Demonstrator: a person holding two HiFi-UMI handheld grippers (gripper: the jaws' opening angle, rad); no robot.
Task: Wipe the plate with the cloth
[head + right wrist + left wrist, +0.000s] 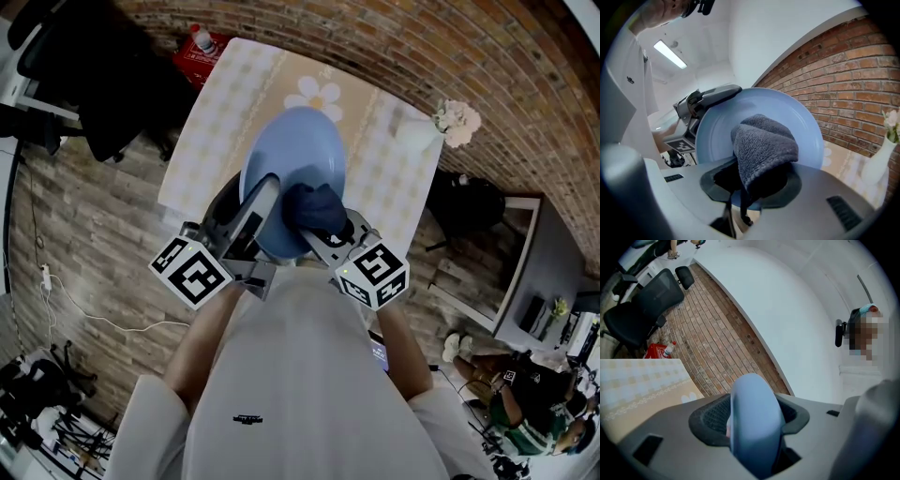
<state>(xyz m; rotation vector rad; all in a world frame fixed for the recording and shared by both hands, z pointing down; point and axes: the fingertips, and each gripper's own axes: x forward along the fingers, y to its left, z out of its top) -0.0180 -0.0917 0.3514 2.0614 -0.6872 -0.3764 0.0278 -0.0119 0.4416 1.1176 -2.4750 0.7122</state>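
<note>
A light blue plate is held up on edge above the table. My left gripper is shut on its rim; in the left gripper view the plate's rim fills the jaws edge-on. My right gripper is shut on a dark grey cloth, which presses against the plate's face. In the right gripper view the bunched cloth covers the lower middle of the plate, and the left gripper shows at the plate's far left rim.
Below lies a table with a checked cloth and a daisy print. A white vase with pale flowers stands at its right edge. A red crate with a bottle and a black office chair stand on the brick floor.
</note>
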